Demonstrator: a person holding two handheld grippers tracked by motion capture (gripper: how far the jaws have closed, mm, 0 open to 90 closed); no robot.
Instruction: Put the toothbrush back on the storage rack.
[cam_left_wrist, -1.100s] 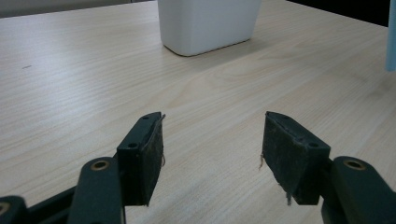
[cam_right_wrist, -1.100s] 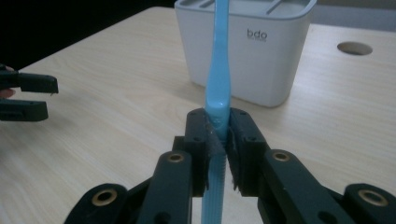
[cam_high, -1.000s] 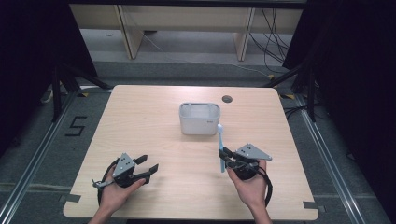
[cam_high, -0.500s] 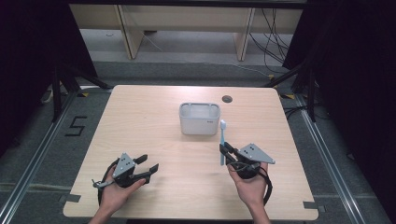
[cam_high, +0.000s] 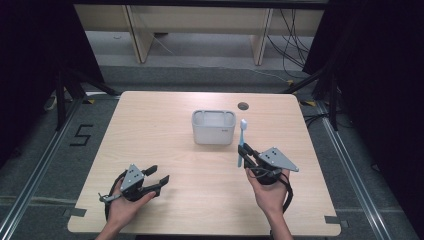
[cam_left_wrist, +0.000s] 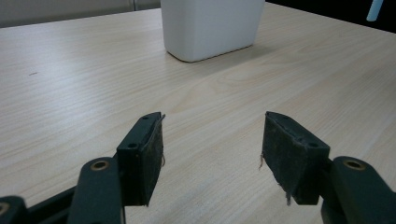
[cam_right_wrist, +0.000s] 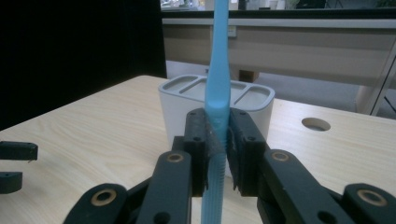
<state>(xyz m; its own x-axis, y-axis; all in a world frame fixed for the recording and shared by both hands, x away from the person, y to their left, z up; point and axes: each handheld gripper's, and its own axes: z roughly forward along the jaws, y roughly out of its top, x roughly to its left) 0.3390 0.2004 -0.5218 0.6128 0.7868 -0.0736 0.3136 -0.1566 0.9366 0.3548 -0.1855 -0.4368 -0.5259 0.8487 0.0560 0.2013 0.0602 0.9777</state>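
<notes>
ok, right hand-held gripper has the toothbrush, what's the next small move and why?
Probably carry the toothbrush forward until it hangs over a slot of the white holder. The right hand-held gripper clamps it upright, short of the holder, whose top compartments look open. The left hand-held gripper sits open, apart.

Three cameras: one fixed overhead, one on each claw.
High view looks forward and down over the whole bench (cam_high: 165, 125); both claw views sit low and close, looking along their jaws. All three share the white holder (cam_high: 213, 127) (cam_left_wrist: 210, 28) (cam_right_wrist: 247, 105).
</notes>
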